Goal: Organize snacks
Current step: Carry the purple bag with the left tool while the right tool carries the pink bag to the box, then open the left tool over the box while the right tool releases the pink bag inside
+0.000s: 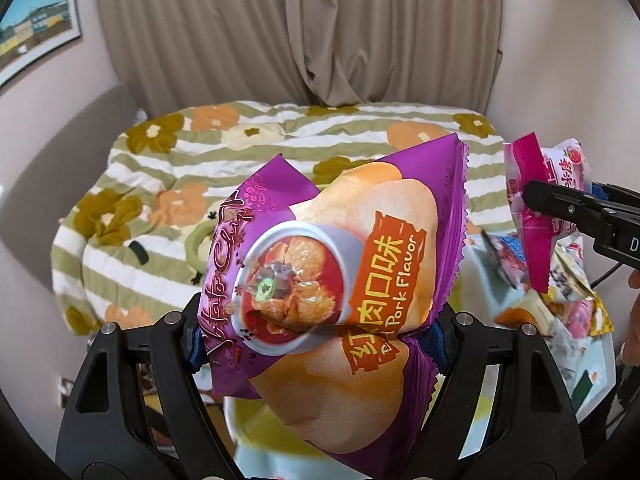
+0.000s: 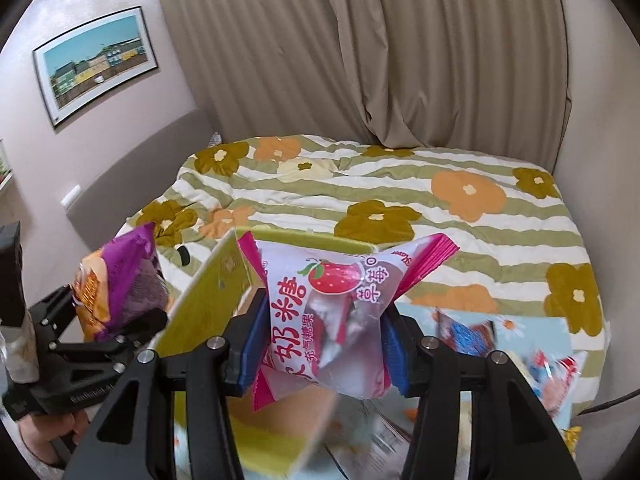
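Gripping is confirmed on both tools. The purple potato chip bag (image 1: pixel 328 280) is clamped in the left gripper (image 1: pixel 320 340), with the blue pads (image 1: pixel 438 344) pressed into its sides so the foil is pinched at the waist. The bag is held in the air, printed face toward the camera, "Pork Flavor" lettering readable, zigzag seal at the right edge. A pale yellow-green open box (image 1: pixel 256 424) is seen under it, blurred.

The pink strawberry candy bag (image 2: pixel 336 320) is clamped in the right gripper (image 2: pixel 320 344); its clear window is squeezed between blue pads (image 2: pixel 252 344) and wrapped sweets are visible inside. It is also held clear of any surface. The yellow-green box (image 2: pixel 200 304) is seen just behind and below it, one flap standing up at the left.

Cross-views: the pink bag and the right gripper's black finger are seen at the right edge of the left wrist view; the purple bag and left gripper are seen at the left of the right wrist view, with a hand (image 2: pixel 48 436) on the handle below.

More snack packets (image 2: pixel 548 376) are scattered at lower right on a light blue flowered cloth (image 2: pixel 532 328), heavily blurred. Behind, a bed with a green-striped flowered quilt (image 2: pixel 400 200), beige curtains (image 2: pixel 360 48) and a framed picture (image 2: pixel 96 60) on the wall are visible.
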